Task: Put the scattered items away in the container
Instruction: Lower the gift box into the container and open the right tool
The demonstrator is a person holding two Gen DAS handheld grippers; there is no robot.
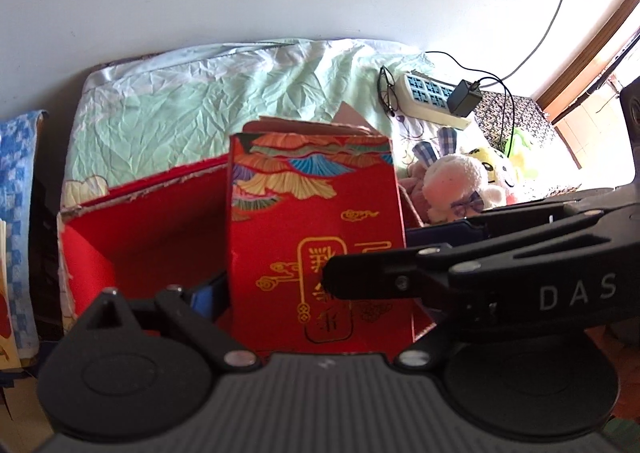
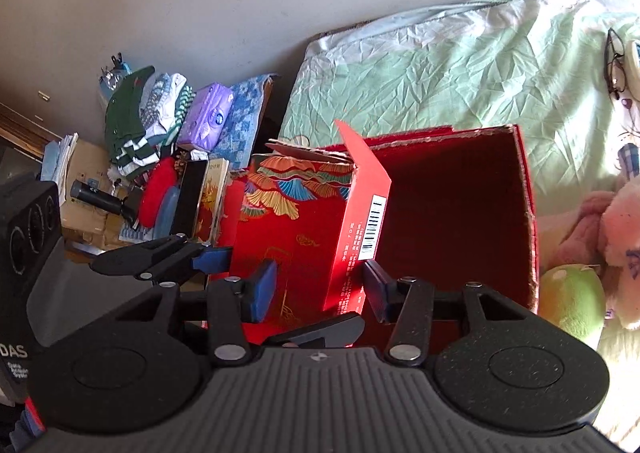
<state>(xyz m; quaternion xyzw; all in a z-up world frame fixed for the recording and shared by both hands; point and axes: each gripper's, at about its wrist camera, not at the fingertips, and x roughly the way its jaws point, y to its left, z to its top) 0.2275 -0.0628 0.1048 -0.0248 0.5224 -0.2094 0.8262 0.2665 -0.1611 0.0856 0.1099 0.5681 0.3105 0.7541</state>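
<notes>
red box open; patterned carton upright inside, right tool astride

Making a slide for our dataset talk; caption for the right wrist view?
Right gripper fingers straddle a decorated red box beside the open red container.

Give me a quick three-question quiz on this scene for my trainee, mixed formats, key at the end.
1. True or false: the large red container is open at the top.
2. What is plugged into the power strip? A) a black adapter B) a phone C) a lamp
3. Fill in: the decorated red box carries a white ___ label on its plain red side.

Key: 1 true; 2 A; 3 barcode.
</notes>
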